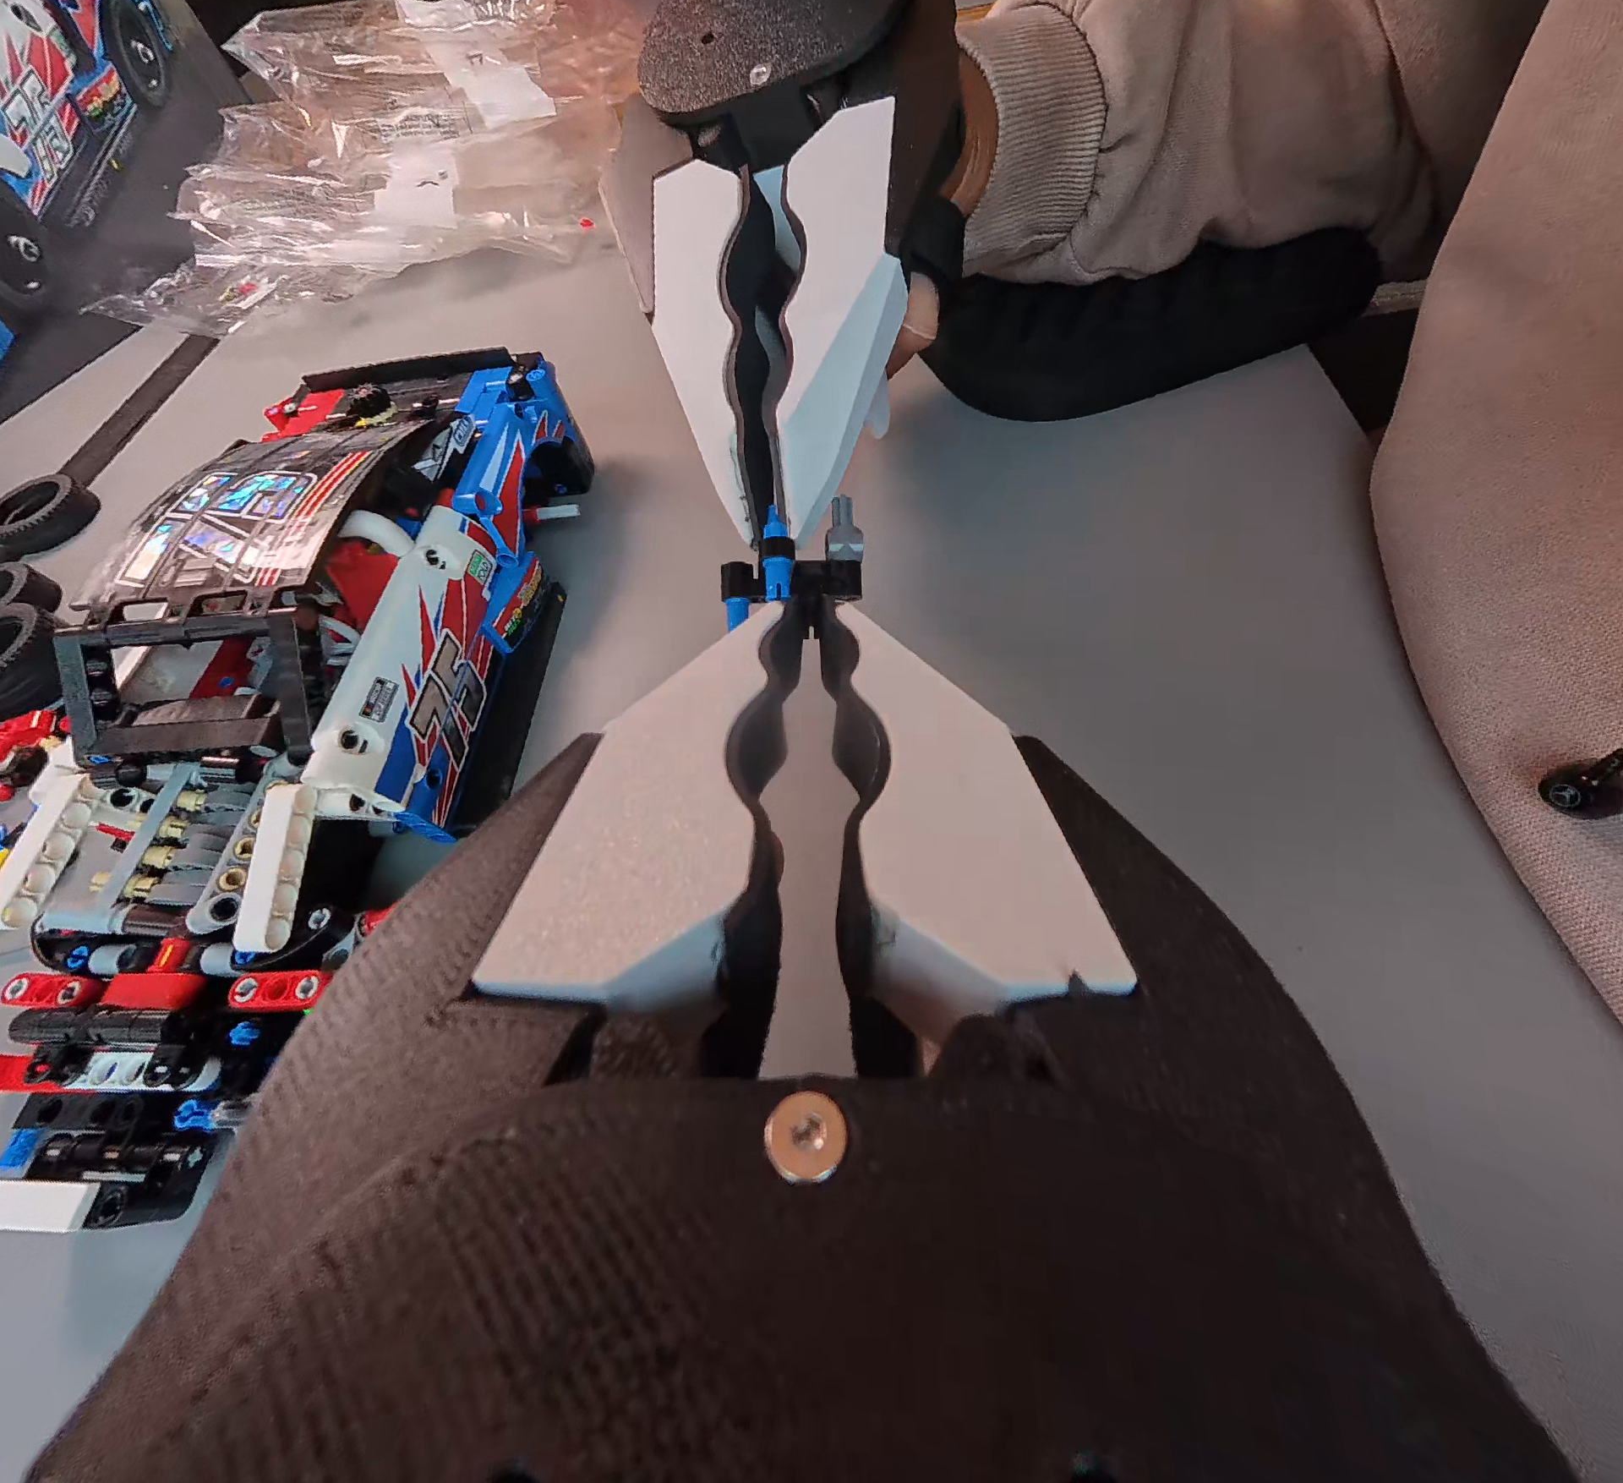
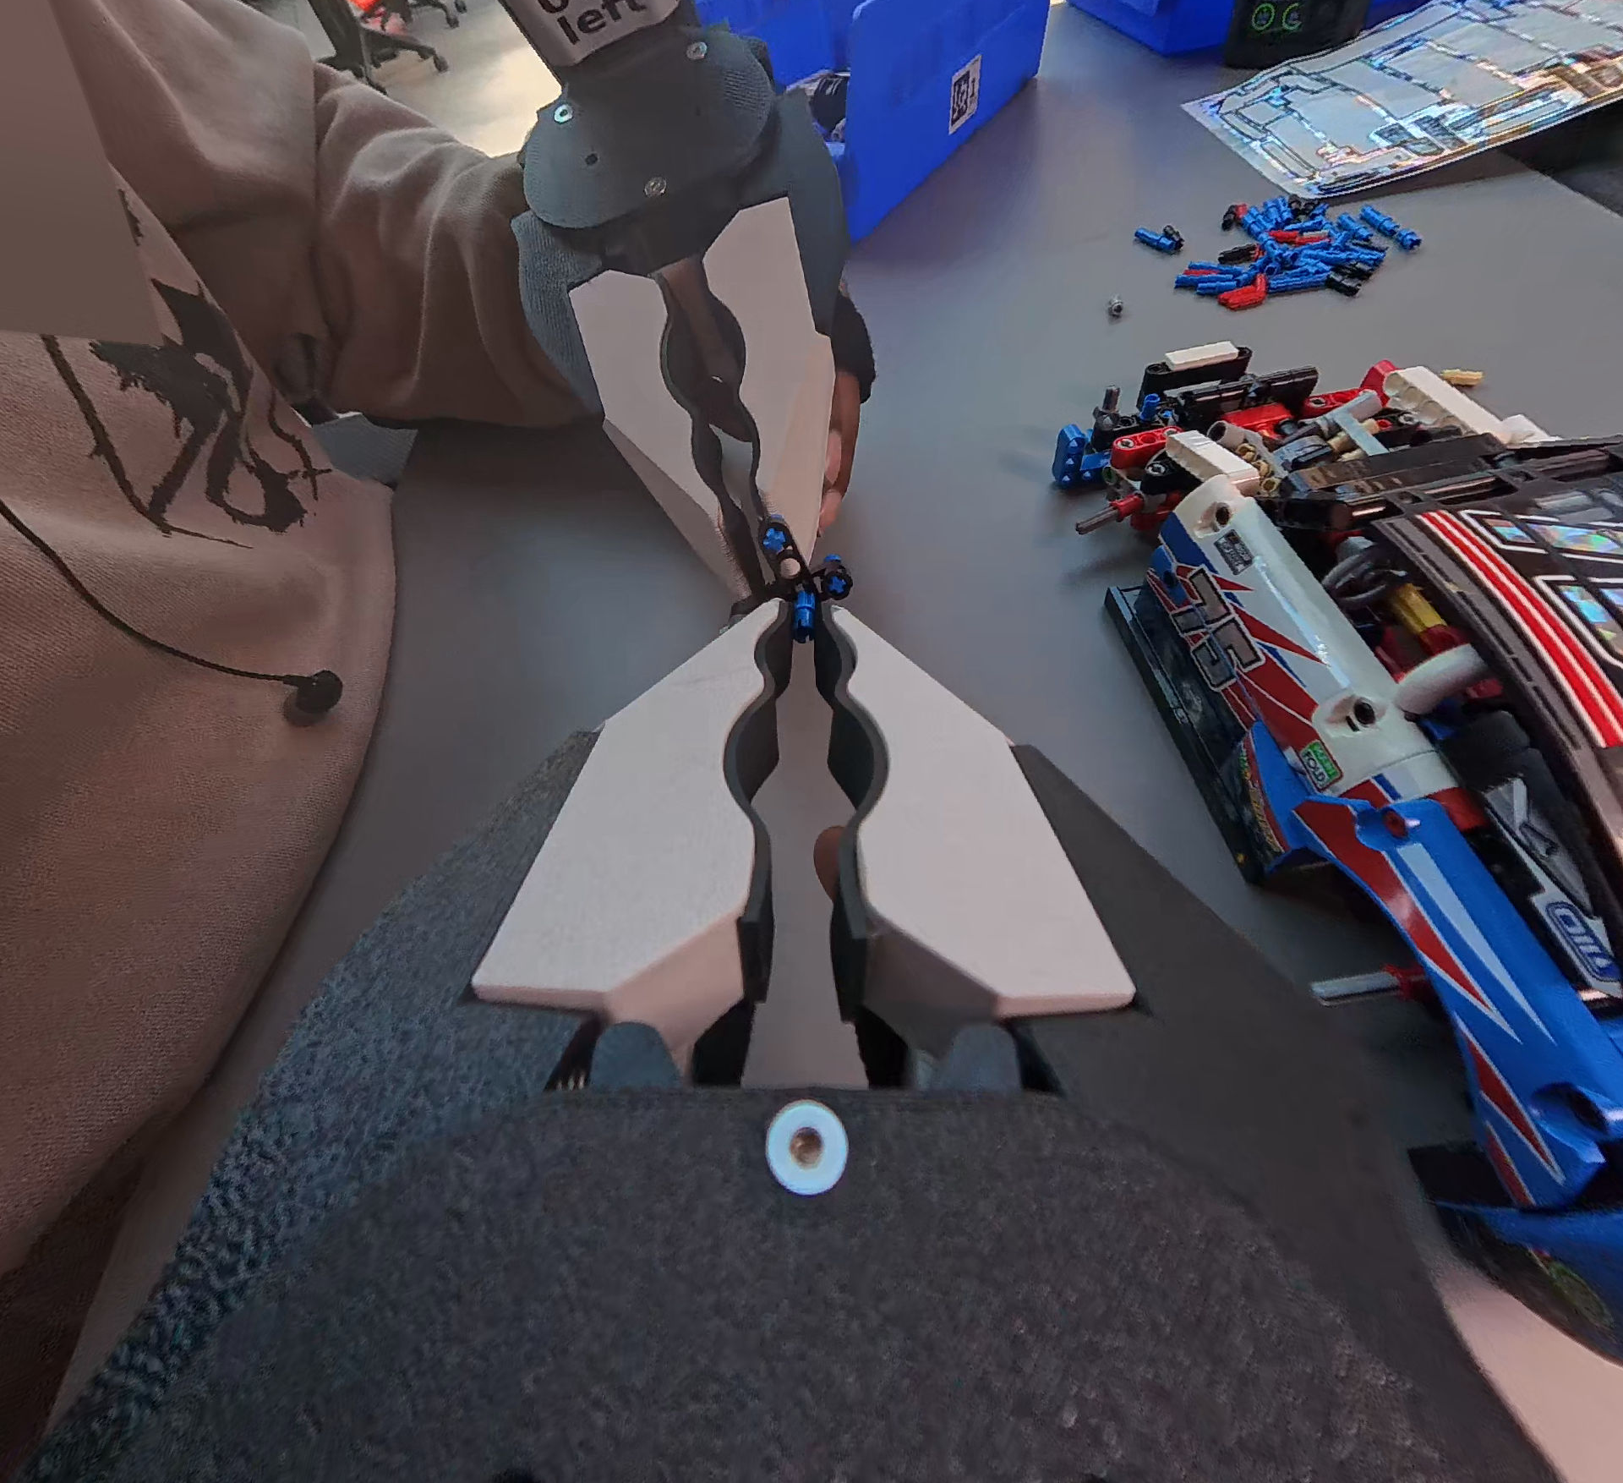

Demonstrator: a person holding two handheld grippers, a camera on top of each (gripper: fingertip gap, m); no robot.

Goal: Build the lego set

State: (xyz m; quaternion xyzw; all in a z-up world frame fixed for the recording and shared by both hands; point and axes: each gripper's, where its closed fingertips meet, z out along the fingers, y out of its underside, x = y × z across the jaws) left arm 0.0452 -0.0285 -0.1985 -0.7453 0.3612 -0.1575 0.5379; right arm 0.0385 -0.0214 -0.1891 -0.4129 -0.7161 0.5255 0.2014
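At frame centre the left gripper (image 1: 808, 619) pinches a small black plastic beam (image 1: 790, 578); the right gripper (image 2: 804, 615), jaws narrow, holds a blue plastic pin (image 2: 803, 613) in its hole; next, seemingly, press straight home.

Both tools share one build: a black, grainy printed body with a silver screw set in the middle, carrying two white wedge-shaped fingers lined with wavy black pads. The left gripper (image 1: 804, 619) and the right gripper (image 2: 801, 613) each wear a white label near the top. The person wears a beige hoodie (image 2: 176, 562) with ribbed cuffs, a black drawstring and a dark printed graphic
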